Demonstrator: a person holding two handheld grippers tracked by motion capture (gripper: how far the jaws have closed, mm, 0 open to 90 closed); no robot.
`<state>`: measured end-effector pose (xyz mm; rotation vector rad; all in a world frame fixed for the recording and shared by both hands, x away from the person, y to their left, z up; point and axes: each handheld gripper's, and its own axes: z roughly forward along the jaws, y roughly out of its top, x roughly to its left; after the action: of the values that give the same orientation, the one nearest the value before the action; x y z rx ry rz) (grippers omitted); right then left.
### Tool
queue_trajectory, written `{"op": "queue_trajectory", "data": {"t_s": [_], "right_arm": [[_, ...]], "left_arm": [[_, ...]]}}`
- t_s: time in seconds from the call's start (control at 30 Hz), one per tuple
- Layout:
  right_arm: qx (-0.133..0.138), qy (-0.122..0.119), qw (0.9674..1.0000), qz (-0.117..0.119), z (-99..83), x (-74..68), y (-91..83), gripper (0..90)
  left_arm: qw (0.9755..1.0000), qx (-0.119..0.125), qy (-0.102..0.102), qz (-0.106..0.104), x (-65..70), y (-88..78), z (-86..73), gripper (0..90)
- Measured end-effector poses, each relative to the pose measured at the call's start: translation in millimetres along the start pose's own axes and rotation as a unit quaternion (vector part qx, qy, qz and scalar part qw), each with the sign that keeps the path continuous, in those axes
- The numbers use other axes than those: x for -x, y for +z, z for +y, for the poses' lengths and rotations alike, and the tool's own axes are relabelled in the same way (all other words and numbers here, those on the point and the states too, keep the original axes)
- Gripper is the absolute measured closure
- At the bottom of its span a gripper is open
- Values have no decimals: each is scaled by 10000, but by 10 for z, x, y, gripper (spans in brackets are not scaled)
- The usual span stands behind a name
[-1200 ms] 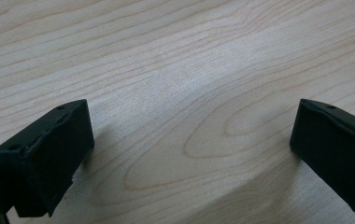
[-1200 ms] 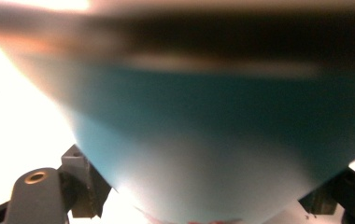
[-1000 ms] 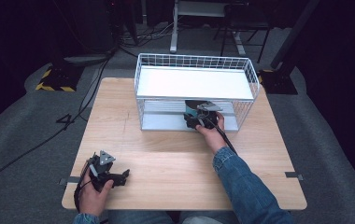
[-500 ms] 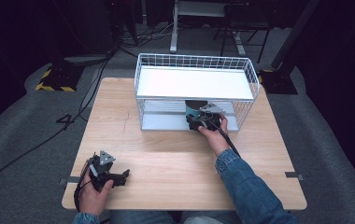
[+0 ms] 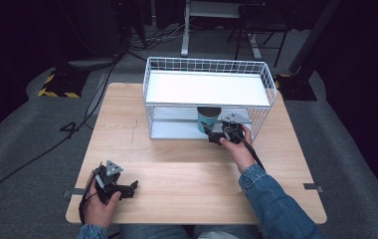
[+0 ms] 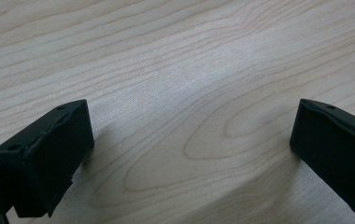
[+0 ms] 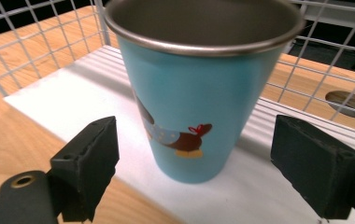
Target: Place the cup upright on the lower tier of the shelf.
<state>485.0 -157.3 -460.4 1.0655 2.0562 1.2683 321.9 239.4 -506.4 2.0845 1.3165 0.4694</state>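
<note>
Two tools in play, one cup. Our right tool (image 5: 216,133) sits at the front of the wire rack (image 5: 261,74), jaws spread wide on either side of the cup (image 7: 199,107) and touching neither wall. The cup stands upright near the front edge of the rack's lower shelf (image 7: 73,98), under the top shelf (image 5: 207,88). Our left tool (image 5: 127,189) rests low over the desk (image 5: 177,164) near the front left corner, jaws wide, nothing between them, well apart from the rack.

Risks as we see them:
- The cup tapers, narrower at the base. If we close low on the wall, the jaws may ride up the slope and squeeze the cup out or tip it.
- Steel wall looks smooth; a light grip could let it slip on any lift.
- The cup sits close to the shelf's front lip. A nudge from one jaw before the other lands could push it sideways or rock it over the edge onto the desk.
- Headroom is tight: the top shelf sits just above the rim. Lifting straight up would likely knock the rim or the tool against it. Pulling out level toward us looks safer.
- Rack wires stand near the right jaw; swinging wide could snag the jaw or cable on the mesh and shift the rack.
</note>
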Motion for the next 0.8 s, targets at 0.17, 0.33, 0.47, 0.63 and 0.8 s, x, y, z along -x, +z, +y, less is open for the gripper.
{"op": "queue_trajectory", "data": {"t_s": [0.17, 0.33, 0.47, 0.63, 0.8], "right_arm": [[29, 76, 9997, 237, 18, 29, -203, 181], [49, 99, 9993, 360, 13, 59, -421, 188], [-67, 159, 9983, 556, -11, 120, -628, 205], [-126, 183, 9980, 586, -80, 247, -877, 215], [-220, 201, 9977, 613, -142, 374, -1102, 225]], "left_arm": [[10000, 4, -16, 9, 1, 4, 3, 1], [10000, -12, 27, -7, -6, 5, 9, 1], [10000, -18, 32, -14, -7, 6, 11, 1], [10000, -16, 35, -34, -14, 16, 21, 1], [10000, -6, 26, -39, -14, 20, 24, 1]]}}
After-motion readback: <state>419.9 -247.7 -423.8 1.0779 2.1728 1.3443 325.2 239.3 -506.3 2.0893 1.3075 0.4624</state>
